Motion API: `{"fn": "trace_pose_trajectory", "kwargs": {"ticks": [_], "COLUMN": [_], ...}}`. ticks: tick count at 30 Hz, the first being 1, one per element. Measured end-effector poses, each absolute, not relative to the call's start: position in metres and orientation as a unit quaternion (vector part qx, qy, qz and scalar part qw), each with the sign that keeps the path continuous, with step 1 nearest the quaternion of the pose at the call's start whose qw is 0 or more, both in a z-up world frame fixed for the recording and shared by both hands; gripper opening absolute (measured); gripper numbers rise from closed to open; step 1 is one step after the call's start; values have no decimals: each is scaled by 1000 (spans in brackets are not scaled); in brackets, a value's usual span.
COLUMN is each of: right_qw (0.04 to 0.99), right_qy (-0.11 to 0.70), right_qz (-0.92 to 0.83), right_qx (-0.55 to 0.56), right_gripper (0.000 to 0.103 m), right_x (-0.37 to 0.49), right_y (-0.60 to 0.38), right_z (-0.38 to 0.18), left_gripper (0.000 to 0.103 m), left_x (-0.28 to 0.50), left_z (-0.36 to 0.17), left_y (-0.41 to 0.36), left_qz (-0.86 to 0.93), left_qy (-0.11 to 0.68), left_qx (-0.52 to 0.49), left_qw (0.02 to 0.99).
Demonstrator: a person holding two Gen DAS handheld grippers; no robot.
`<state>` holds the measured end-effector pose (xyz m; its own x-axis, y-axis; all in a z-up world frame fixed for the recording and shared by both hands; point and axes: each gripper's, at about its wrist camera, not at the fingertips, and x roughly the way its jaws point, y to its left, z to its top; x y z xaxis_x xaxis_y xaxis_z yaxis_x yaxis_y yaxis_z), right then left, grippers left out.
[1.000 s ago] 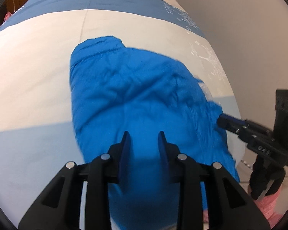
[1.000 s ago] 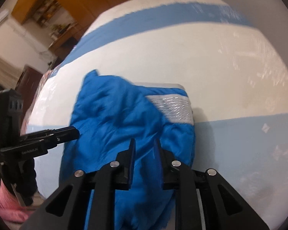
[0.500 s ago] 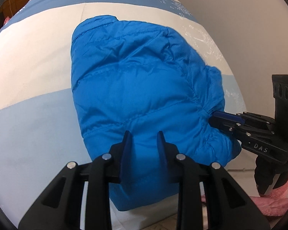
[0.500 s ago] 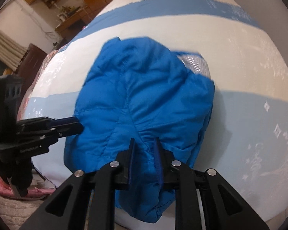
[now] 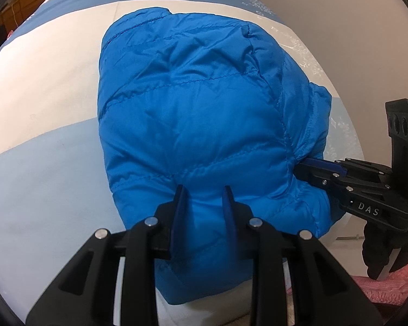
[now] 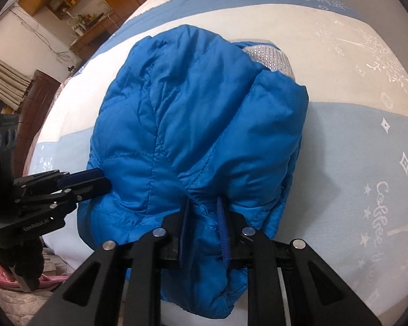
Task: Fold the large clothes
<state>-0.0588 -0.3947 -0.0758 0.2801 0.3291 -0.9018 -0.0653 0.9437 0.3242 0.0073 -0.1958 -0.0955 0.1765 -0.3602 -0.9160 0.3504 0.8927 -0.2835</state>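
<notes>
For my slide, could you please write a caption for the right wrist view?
Right gripper and left gripper pinch the near edge of a folded blue puffer jacket on a striped bedspread.

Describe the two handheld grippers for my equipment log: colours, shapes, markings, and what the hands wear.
Both grippers, left and right, are matte black plastic with angular cut-out frames, round silver pins and two flat dark-blue fingers. Seen side-on, the right one carries white lettering reading "DAS"; the left one reads "GenRobot.AI". A boxy black block sits on top of each. A black glove grips the handle.
</notes>
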Motion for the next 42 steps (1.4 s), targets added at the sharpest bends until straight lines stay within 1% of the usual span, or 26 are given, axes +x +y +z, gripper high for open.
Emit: {"fn": "trace_pose_trajectory", "kwargs": {"ticks": [17,21,23,24,25,26,27,28,29,30,31,32,35,39,42], "right_qw": [792,791,794,796,797,802,806,813,819,823,828,831,825,802,779], "right_qy": [582,580,574,569,565,558,553,543,535,531,525,521,526,541,549], "right_qz": [130,134,141,147,150,153,153,152,149,145,140,135,125,129,150], "right_qx": [127,137,142,147,148,147,146,144,141,140,140,143,163,220,262], "right_gripper": [19,21,27,29,34,39,40,45,52,57,65,71,79,82,85], "right_x": [-62,-62,-64,-65,-66,-68,-69,-71,-72,-73,-73,-72,-68,-59,-54], "right_y": [-410,-414,-416,-418,-419,-421,-423,-426,-430,-433,-437,-443,-458,-477,-486], "right_z": [-85,-73,-64,-59,-55,-47,-43,-34,-28,-25,-21,-18,-24,-46,-67], "left_gripper": [26,30,36,44,55,60,63,66,66,68,69,70,72,75,80], "left_x": [-2,0,2,2,2,2,2,2,3,4,5,5,4,7,11], "left_z": [-102,-93,-89,-86,-82,-78,-74,-72,-70,-68,-68,-68,-66,-68,-71], "left_y": [-197,-189,-180,-177,-172,-167,-162,-157,-152,-146,-142,-138,-136,-129,-129], "left_qz": [-230,-234,-238,-236,-225,-215,-207,-205,-203,-197,-193,-191,-191,-201,-214], "left_qy": [596,595,597,596,591,585,579,576,576,574,573,572,572,575,581], "left_qx": [0,-20,-35,-38,-34,-30,-27,-29,-33,-38,-41,-41,-44,-50,-60], "left_qw": [769,769,765,767,774,781,788,791,791,794,796,797,796,791,783]}}
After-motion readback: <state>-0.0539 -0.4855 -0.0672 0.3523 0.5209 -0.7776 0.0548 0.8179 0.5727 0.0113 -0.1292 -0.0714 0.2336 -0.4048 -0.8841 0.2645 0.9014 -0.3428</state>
